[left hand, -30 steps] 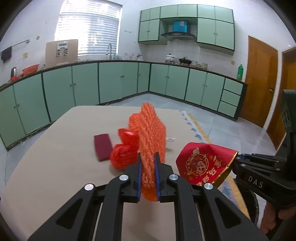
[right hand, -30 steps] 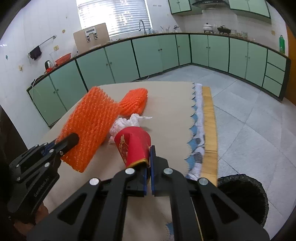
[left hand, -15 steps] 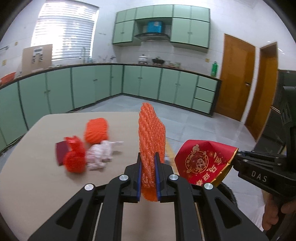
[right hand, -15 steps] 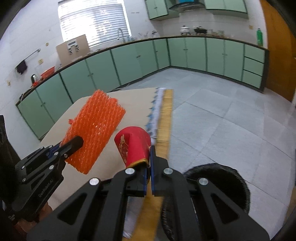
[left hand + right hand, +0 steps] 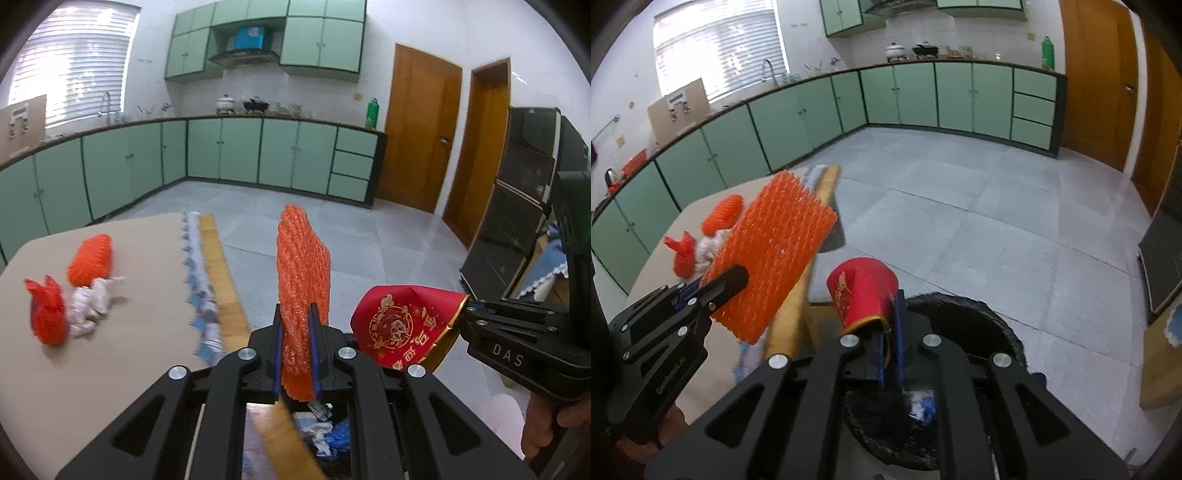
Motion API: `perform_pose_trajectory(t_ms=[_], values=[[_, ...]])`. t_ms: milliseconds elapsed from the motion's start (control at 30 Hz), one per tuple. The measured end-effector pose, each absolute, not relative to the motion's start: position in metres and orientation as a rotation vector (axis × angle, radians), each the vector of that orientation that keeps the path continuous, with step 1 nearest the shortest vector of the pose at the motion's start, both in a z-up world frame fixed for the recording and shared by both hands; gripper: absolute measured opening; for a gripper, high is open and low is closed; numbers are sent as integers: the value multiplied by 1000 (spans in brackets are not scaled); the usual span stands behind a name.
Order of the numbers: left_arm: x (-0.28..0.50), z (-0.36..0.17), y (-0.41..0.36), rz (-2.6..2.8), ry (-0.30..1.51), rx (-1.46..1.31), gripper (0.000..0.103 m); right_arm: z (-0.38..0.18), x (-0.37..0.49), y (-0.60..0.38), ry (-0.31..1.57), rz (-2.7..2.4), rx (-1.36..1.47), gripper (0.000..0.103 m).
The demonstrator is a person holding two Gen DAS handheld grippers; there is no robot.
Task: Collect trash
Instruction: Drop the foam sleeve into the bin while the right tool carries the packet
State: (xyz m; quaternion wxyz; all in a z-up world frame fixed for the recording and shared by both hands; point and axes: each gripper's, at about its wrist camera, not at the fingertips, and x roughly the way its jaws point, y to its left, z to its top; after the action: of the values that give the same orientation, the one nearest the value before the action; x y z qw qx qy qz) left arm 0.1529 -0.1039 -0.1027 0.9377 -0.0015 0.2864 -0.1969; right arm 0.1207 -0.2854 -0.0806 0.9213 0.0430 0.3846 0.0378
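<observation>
My left gripper (image 5: 295, 325) is shut on an orange foam net sheet (image 5: 301, 273), held upright past the table's right edge; it also shows in the right wrist view (image 5: 772, 254). My right gripper (image 5: 890, 325) is shut on a red paper cup with gold print (image 5: 862, 291), also seen in the left wrist view (image 5: 402, 328). Both are held over a black trash bin (image 5: 979, 317) on the floor, with blue and white scraps inside (image 5: 325, 432). An orange foam roll (image 5: 90, 254), a red bag (image 5: 46, 314) and a crumpled white paper (image 5: 88, 306) lie on the table.
The beige table (image 5: 110, 369) has a fringed cloth and wooden edge (image 5: 218, 280) on its right side. Grey tiled floor (image 5: 997, 221) spreads beyond. Green cabinets line the walls. A dark cabinet (image 5: 517, 221) and wooden doors stand at the right.
Both grippers have swung right, off the table and over the trash bin, still holding the foam sheet and red cup. The table's trash now lies to the left.
</observation>
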Motion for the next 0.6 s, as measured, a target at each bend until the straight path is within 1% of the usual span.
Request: perform_pose_trajectory(t_ms=[33,67,100,133,333,400,600], values=[[154,-106,-110,-409,599,1,12,-83,120,-289,796,65,83,16],[156,-108,-114,-415,608,4,12,-86,120,-292,807,41,73,33],[156,-109,-115,-419,614,7,12,-89,119,-295,813,17,63,48],[157,-111,-119,-422,620,13,13,-91,120,-296,817,5,54,51],[160,-116,-129,-432,635,32,14,-110,126,-298,881,-30,-6,53],[161,-118,-131,-434,643,32,15,-116,128,-296,906,-34,-18,56],[165,-122,-134,-437,661,36,17,-125,132,-292,951,-33,-29,58]])
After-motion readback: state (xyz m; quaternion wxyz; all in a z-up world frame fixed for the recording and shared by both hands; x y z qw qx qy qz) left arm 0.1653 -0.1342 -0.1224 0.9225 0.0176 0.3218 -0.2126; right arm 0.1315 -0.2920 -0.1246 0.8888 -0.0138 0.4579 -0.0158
